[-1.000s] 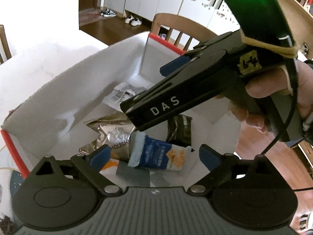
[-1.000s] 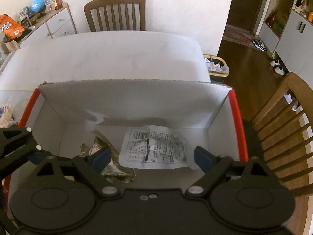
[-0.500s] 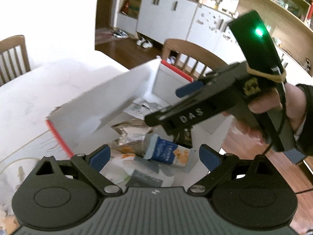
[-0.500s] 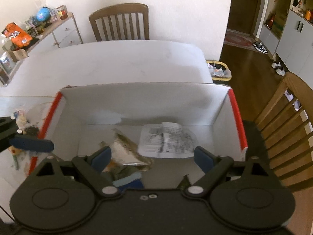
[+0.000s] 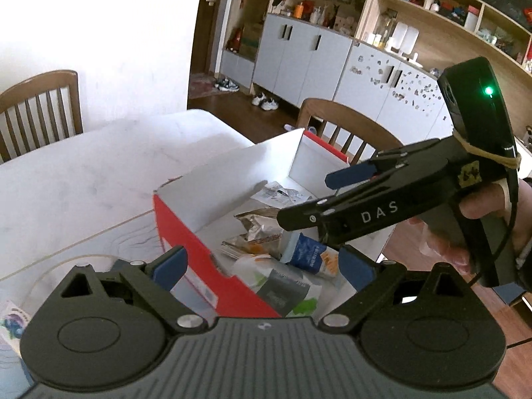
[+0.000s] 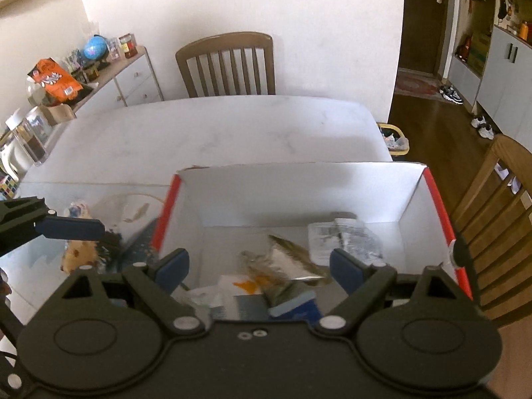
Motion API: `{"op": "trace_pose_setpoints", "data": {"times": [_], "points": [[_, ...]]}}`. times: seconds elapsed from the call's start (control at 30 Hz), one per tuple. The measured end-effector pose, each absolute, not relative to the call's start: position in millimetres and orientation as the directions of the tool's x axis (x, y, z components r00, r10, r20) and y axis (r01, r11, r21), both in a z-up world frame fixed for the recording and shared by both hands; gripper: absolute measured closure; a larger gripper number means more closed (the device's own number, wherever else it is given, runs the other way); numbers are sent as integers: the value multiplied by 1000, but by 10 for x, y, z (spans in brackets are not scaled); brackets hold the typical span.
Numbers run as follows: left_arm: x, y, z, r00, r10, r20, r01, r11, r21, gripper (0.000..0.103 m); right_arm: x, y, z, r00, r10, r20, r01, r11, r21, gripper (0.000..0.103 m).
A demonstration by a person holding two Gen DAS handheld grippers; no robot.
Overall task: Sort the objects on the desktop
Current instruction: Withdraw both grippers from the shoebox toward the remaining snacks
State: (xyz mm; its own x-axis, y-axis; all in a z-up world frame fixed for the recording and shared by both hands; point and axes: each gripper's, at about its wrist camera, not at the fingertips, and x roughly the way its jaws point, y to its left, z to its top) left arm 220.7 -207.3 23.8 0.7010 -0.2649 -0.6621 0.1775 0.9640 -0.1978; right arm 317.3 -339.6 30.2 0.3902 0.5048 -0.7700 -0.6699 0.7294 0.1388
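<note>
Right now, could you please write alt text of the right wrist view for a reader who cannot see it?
An open, empty right gripper hangs above a white box with red edges that holds snack wrappers and a printed paper. The box sits on a white table; a wooden chair stands behind, and the left gripper's blue fingertip enters at left.

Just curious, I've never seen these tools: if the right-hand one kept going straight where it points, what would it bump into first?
Probably the heap of snack wrappers in the open white box. The right gripper points down into it, fingers apart and empty, though depth is hard to judge.
</note>
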Motion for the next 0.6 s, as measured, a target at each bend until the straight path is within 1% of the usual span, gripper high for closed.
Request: {"op": "trace_pose_setpoints", "data": {"times": [0.3,0.6], "points": [[1878,-1688,348,721,-284,-632,203,959,-198,5,2790,-3126,380,418,509,-752,-640,753,154,11],[1581,-1260,361,739,-274,-616,202,962,-185,5,2452,-2798,443,449,506,-736,-615,773,156,11]]}}
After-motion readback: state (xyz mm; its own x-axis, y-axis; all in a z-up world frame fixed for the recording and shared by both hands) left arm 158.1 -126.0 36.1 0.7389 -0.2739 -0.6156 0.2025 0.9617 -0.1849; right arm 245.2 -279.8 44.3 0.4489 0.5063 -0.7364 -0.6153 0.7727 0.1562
